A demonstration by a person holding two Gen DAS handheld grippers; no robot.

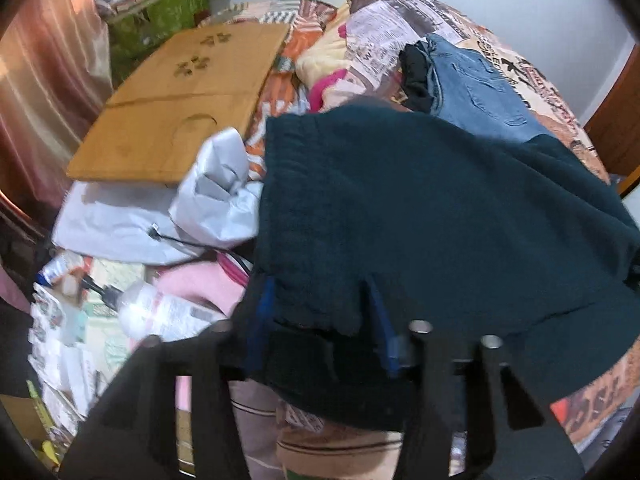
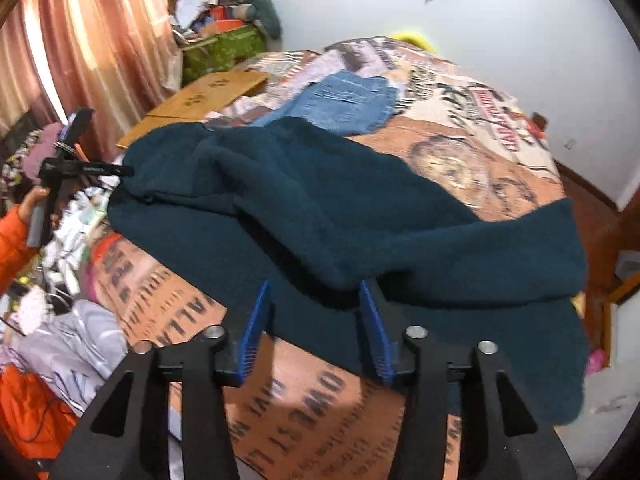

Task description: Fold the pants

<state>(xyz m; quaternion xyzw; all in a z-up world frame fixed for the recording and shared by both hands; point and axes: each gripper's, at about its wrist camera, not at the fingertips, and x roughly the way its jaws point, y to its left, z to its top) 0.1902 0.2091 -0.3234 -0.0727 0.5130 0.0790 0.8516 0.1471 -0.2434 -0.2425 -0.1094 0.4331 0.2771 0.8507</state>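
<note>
1. We see the dark teal pants [image 2: 320, 208] lying spread on the bed [image 2: 460, 160], over a printed blanket [image 2: 280, 400] with big letters.
2. In the right wrist view, our right gripper [image 2: 318, 308] has its blue fingers [image 2: 256, 320] standing apart. A fold of the pants lies over and between the tips, but the pads do not press on it.
3. In the left wrist view, our left gripper [image 1: 320, 320] is partly open. An edge of the pants [image 1: 420, 220] hangs down between its fingers [image 1: 262, 320]. The picture is blurred here, so we cannot tell if the cloth touches the pads; it does not look pinched.
4. In the right wrist view, the left gripper [image 2: 100, 170] shows at the far left edge of the pants, held by a hand [image 2: 34, 200] with an orange sleeve [image 2: 12, 244].
5. Blue jeans [image 2: 340, 104] lie folded on the bed beyond the pants, just beside their far edge.
6. A wooden board [image 1: 176, 104] lies at the far left of the bed, with a white bag [image 1: 212, 200] near it, beside the pants.
7. A pink curtain [image 2: 88, 40] hangs at the left.
</note>
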